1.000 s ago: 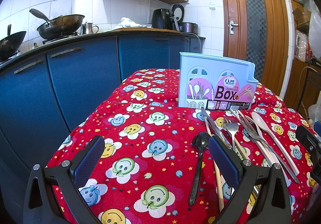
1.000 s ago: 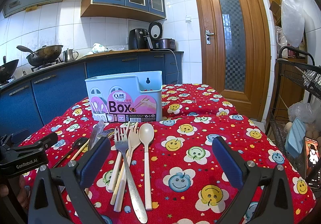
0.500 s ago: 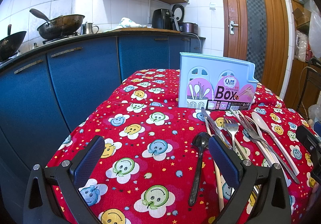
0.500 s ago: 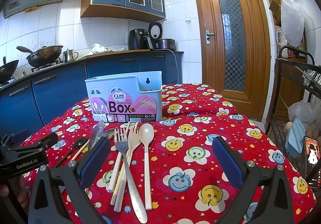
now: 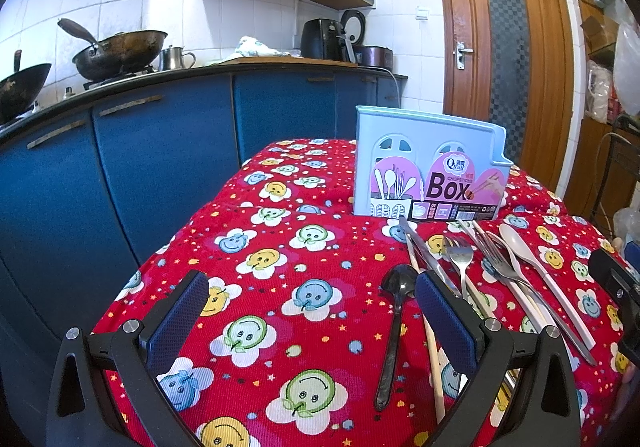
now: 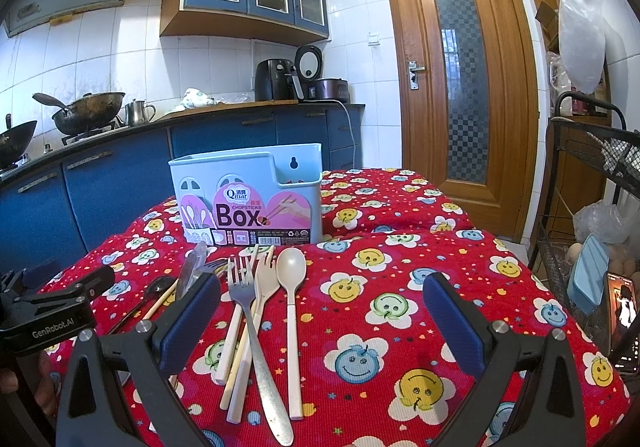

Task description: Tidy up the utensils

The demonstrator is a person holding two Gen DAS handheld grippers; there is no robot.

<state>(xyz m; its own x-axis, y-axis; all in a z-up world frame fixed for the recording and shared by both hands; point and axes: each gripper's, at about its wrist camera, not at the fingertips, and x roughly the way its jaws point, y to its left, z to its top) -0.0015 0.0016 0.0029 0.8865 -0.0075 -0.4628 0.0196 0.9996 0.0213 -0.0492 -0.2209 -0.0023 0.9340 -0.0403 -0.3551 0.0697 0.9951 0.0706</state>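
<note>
Both tongs spread wide, empty, low over the tablecloth (image 6: 400,247).
Left gripper (image 5: 312,311) beside black spoon (image 5: 394,327); right gripper (image 6: 320,311) over metal fork (image 6: 250,323), cream spoon (image 6: 292,303); utensils lie before the upright blue box (image 6: 248,199).

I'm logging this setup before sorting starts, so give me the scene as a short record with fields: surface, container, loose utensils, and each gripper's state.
surface: red smiley-flower tablecloth
container: pale blue plastic chopsticks box, upright, at the far end of the utensils
loose utensils: cream plastic spoon, steel fork, cream plastic fork, black spoon, wooden chopsticks, all lying flat on the cloth
left gripper: open, holding nothing
right gripper: open, holding nothing
</note>
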